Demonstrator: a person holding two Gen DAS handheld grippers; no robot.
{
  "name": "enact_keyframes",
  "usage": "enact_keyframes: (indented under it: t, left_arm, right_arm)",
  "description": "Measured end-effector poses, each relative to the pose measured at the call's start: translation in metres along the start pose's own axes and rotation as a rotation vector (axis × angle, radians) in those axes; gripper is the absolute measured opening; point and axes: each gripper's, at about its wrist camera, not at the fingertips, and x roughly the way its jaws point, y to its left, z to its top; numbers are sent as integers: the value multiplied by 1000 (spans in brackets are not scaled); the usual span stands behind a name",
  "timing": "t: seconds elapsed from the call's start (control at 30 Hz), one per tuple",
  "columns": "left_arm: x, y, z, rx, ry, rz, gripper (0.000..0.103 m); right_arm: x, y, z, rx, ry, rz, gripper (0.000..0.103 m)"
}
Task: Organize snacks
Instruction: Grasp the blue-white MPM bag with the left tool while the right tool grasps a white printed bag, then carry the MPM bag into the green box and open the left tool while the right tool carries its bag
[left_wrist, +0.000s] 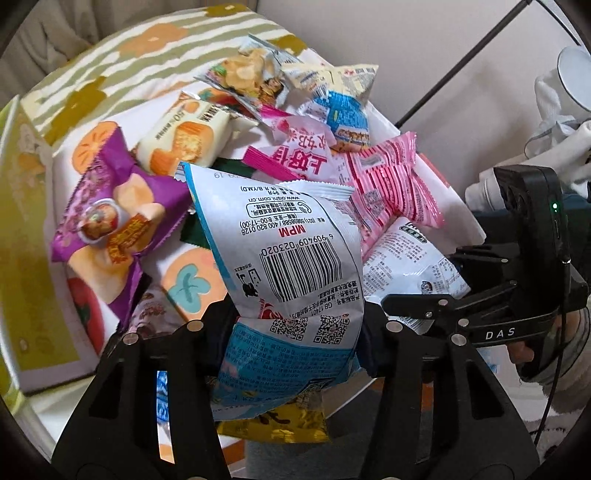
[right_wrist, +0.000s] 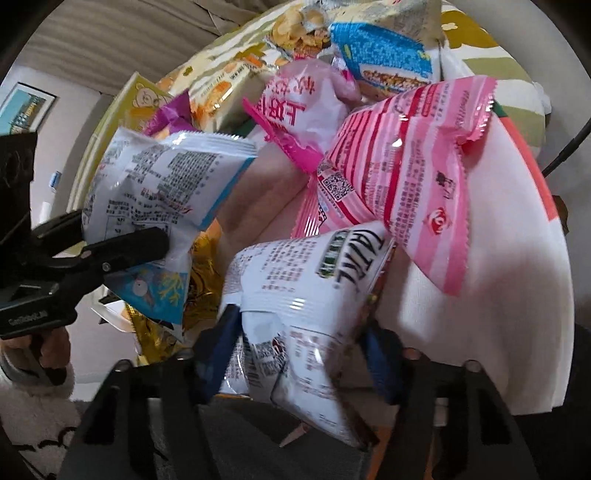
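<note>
Left gripper (left_wrist: 299, 332) fingers clenched on blue-white snack bag (left_wrist: 291, 258), long axis running away from the fingers, raised over the snack pile. Right gripper (right_wrist: 299, 354) fingers clamp a white snack bag (right_wrist: 306, 295), pointing likewise, beside the pink striped bag (right_wrist: 406, 177)

The right tongs (right_wrist: 299, 354) pinch a white snack bag (right_wrist: 310, 295). At left, the left tongs (right_wrist: 147, 242) clamp a white-and-blue packet (right_wrist: 155, 192). A pink striped packet (right_wrist: 413, 162) lies just beyond.
</note>
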Motion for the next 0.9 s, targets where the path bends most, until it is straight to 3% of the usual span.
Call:
enact_keyframes:
  t: [0.2, 0.57, 0.77, 0.9]
  left_arm:
    - [-21, -6, -8, -43, -53, 37, 48]
    - [-71, -11, -31, -147, -186, 112, 48]
    - [-107, -2, -40, -232, -280, 167, 48]
    - [-136, 19, -45, -300, -347, 210, 48]
  right_arm:
    - [-14, 1, -5, -29, -41, 3, 46]
    - [-48, 28, -12, -150, -102, 56, 46]
    - [-72, 51, 3, -250, -159, 69, 46]
    - [-82, 78, 22, -337, -189, 30, 46]
